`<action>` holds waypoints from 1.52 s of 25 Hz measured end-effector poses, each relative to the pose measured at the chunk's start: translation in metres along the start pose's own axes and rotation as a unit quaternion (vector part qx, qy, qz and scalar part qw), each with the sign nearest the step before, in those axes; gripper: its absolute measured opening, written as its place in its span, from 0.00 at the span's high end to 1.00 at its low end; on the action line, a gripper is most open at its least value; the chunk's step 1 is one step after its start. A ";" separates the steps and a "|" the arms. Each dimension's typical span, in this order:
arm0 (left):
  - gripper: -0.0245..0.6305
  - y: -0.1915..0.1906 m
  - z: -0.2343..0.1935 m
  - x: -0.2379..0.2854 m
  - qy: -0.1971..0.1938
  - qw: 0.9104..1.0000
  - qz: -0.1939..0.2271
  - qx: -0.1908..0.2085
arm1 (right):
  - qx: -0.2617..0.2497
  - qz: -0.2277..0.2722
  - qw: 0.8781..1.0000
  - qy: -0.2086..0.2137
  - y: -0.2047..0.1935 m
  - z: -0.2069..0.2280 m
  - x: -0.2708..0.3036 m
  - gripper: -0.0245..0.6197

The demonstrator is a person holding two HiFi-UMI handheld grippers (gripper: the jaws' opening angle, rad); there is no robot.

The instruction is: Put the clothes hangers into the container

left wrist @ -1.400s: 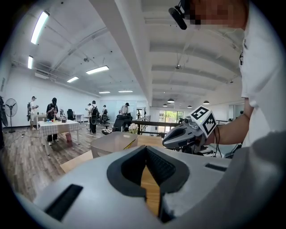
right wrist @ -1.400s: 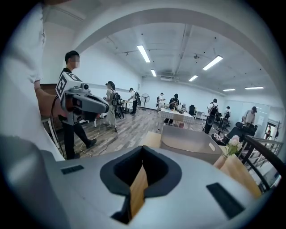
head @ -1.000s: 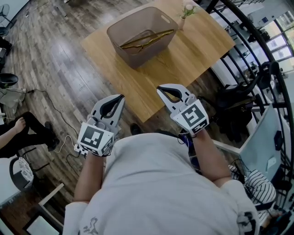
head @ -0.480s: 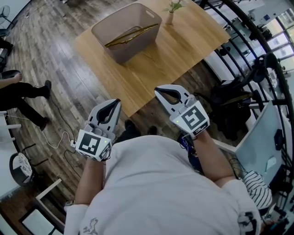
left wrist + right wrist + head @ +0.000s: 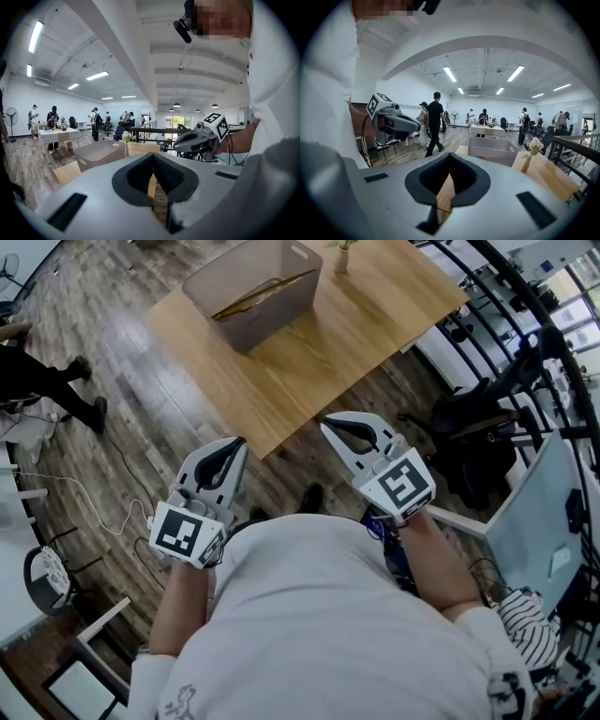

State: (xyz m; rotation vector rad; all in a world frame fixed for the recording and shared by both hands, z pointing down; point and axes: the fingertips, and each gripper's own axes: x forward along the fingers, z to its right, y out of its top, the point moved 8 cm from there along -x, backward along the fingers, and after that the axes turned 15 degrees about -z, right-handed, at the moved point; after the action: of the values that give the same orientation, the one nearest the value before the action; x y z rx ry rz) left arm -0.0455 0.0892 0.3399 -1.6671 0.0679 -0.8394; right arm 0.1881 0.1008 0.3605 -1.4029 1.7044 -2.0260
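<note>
While both grippers hang just in front of the person's chest, the plank floor (image 5: 122, 381) fills most of the head view. The wooden table (image 5: 356, 334) stands on it, well ahead of the grippers, with its near corner pointing toward the person. The person's white shirt (image 5: 319, 624) takes up the lower frame. A black railing (image 5: 525, 306) curves along the right side. At the left edge a bystander's legs (image 5: 47, 381) show, and a thin cable (image 5: 94, 498) lies on the floor below them.

The container (image 5: 267, 322), a grey open-top bin, sits on the far left part of the table. The hangers (image 5: 267, 294) are inside it: thin and gold-coloured, lying slantwise from the low left toward the upper right rim. Their number cannot be read. A small vase (image 5: 339, 259) with a flower stands on the table just beside the container's right end.

Left gripper (image 5: 236, 444): it is off the table and over the floor, pointing toward the table. In its own view the jaws meet at the tips (image 5: 152, 157) with nothing between them. The container (image 5: 96, 154) shows far ahead.

Right gripper (image 5: 330, 425): it is level with the left one and apart from it, just short of the table's near edge. In its own view the jaws are together (image 5: 449, 157) and empty. The container (image 5: 493, 150) and vase (image 5: 527, 161) show beyond.

Neither gripper touches the table, the container or the hangers.
</note>
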 end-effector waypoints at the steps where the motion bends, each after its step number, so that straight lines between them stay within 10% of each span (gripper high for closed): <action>1: 0.95 -0.001 0.000 -0.003 -0.003 1.000 0.000 0.000 | -0.001 -0.001 1.000 -0.003 0.000 -0.005 -0.002 0.95; 38: 0.95 -0.082 -0.045 -0.199 -0.045 0.997 0.057 0.017 | 0.035 0.017 0.995 -0.088 0.049 -0.233 -0.009 0.95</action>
State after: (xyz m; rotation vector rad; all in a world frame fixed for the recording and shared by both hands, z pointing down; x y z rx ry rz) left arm -0.2490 0.1697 0.3167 -1.6513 0.0837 -0.6753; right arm 0.0059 0.2518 0.3333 -1.4712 1.5593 -1.8652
